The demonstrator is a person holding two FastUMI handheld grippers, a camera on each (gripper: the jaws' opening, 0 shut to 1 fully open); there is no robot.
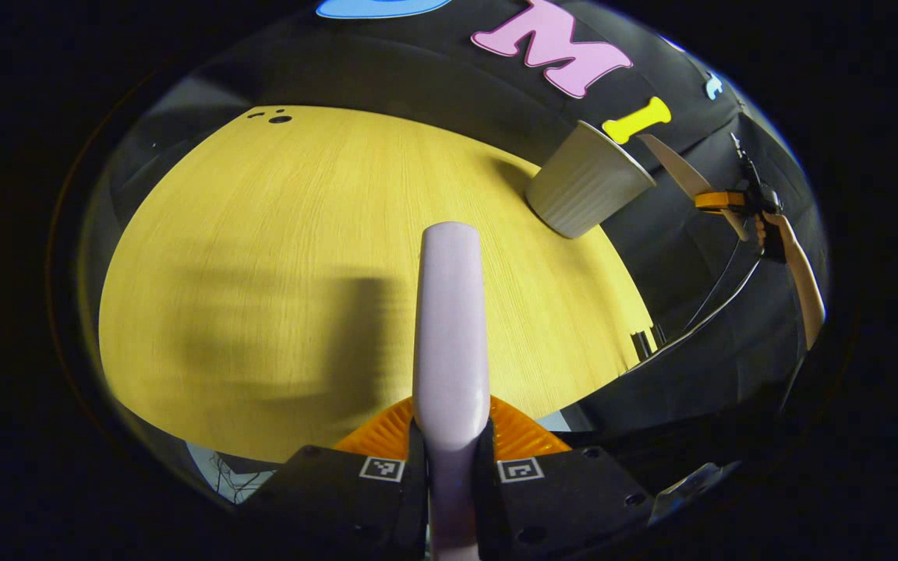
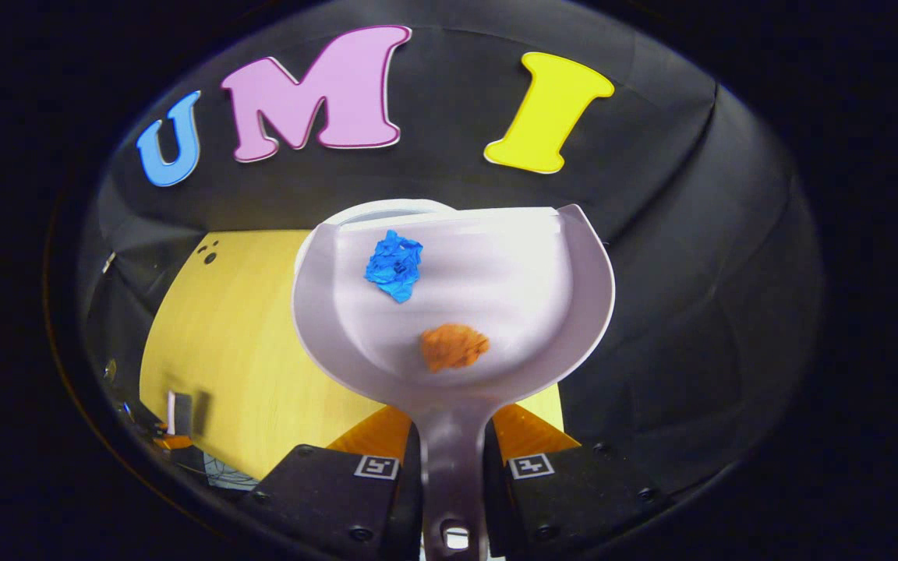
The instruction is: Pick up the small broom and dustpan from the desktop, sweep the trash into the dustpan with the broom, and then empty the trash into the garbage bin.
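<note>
In the left gripper view, your left gripper (image 1: 451, 460) is holding the broom (image 1: 450, 327) by its pale handle. Both fingers are pressing on the handle from the two sides, so the jaws are closed down to the width of it. The handle is pointing forward over the wooden desktop (image 1: 262, 273), and its brush end is hidden from this camera. The garbage bin (image 1: 585, 191), a pale ribbed cup-shaped bin, is standing near the far right edge of the desktop, beyond the tip of the broom handle and to its right. Further right of the bin, off the desktop, your other hand (image 1: 796, 265) is showing with its gripper, and the thin edge of the dustpan (image 1: 679, 173) is sticking out from it just beside the bin.

In the right gripper view, your right gripper (image 2: 453, 467) is clamping the dustpan (image 2: 542, 312) by its handle, the fingers pressing on both sides. The pan is raised above the right edge of the desktop (image 2: 223, 343). A blue crumpled scrap (image 2: 394, 265) and an orange crumpled scrap (image 2: 454, 347) are lying inside the pan, the orange one nearer to the handle. The rim of the bin (image 2: 387, 209) is peeking out just behind the far edge of the dustpan.
</note>
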